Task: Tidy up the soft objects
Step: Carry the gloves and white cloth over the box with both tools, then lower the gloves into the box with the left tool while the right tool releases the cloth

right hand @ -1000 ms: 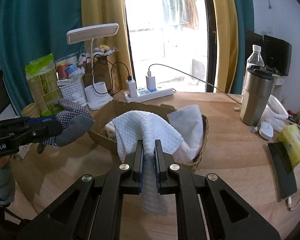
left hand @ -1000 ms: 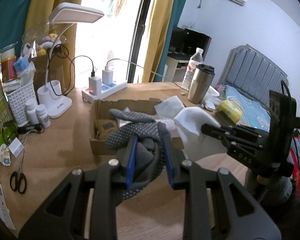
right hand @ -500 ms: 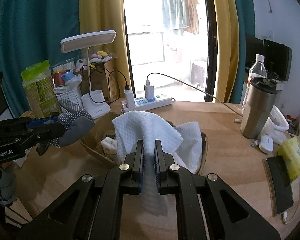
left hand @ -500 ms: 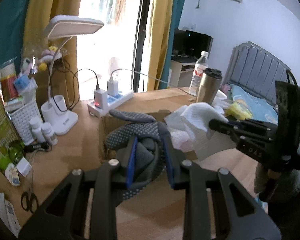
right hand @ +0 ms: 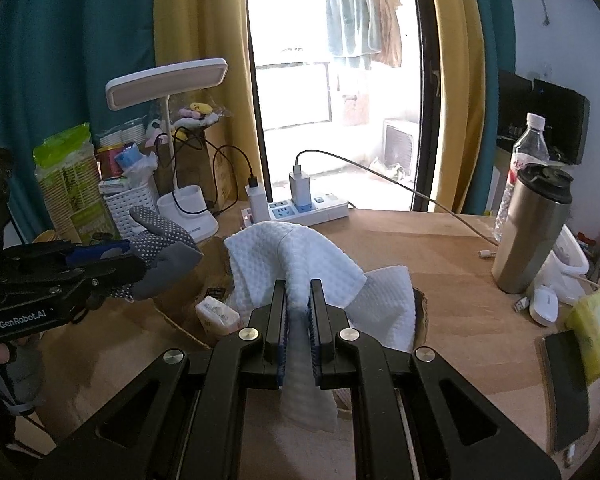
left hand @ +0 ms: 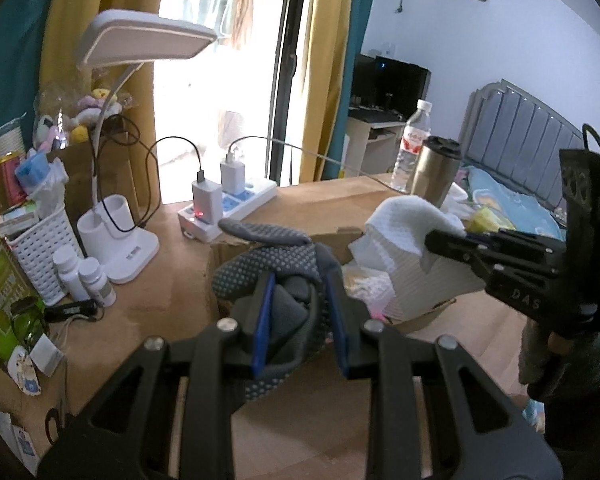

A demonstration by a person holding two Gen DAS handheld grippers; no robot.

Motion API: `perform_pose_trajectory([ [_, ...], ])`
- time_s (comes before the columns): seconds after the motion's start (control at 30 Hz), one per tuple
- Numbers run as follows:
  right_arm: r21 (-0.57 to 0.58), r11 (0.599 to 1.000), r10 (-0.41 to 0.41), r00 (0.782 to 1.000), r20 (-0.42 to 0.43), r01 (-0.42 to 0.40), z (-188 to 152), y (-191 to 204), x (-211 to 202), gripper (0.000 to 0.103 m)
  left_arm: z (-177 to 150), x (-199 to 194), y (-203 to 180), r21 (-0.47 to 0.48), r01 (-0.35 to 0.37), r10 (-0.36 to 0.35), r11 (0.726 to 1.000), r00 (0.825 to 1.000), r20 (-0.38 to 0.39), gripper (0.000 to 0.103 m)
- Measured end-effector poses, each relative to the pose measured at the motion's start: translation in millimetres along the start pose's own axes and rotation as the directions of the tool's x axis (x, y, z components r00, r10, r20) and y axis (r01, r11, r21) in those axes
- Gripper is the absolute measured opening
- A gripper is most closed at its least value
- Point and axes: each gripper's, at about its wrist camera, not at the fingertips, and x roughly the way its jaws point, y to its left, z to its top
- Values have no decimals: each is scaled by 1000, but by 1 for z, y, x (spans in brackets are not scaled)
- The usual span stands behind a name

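Both grippers drifting sideways over the table since a second ago, loads unchanged.
Left gripper (left hand: pixel 300 312) clamping the gray dotted glove (left hand: pixel 268 256); right gripper (right hand: pixel 299 320) pinching the white waffle cloth (right hand: pixel 296 256), both hanging above the cardboard box (left hand: pixel 332 236) on the wooden table (right hand: pixel 440 248).

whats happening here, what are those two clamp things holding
A person is sorting soft items at a cluttered wooden table, with a handheld gripper in each hand. The left gripper has its jaws shut on a grey dotted glove. The right gripper is clamped on a white waffle-textured cloth. Both items are held up over an open cardboard box, which already has some small items inside.
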Motion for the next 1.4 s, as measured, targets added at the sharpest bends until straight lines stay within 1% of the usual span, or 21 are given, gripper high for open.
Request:
perform_pose_trajectory([
  [0.33, -13, 1000, 25, 1000, -7, -25, 9, 1, 20, 11, 5, 24, 9, 7, -5, 5, 1000, 1000, -12, 27],
  [0.67, -26, 1000, 17, 999, -30, -18, 15, 6, 41, 11, 9, 51, 20, -12, 18, -18, 1000, 1000, -18, 27],
  [1.07, -18, 1000, 20, 993, -112, -22, 8, 8, 82, 11, 5, 88, 23, -17, 56, -57, 998, 996, -72, 27],
  [1.4, 1, 1000, 15, 982, -189, -15, -8, 11, 108, 11, 3, 99, 27, -24, 80, -82, 997, 993, -86, 28],
])
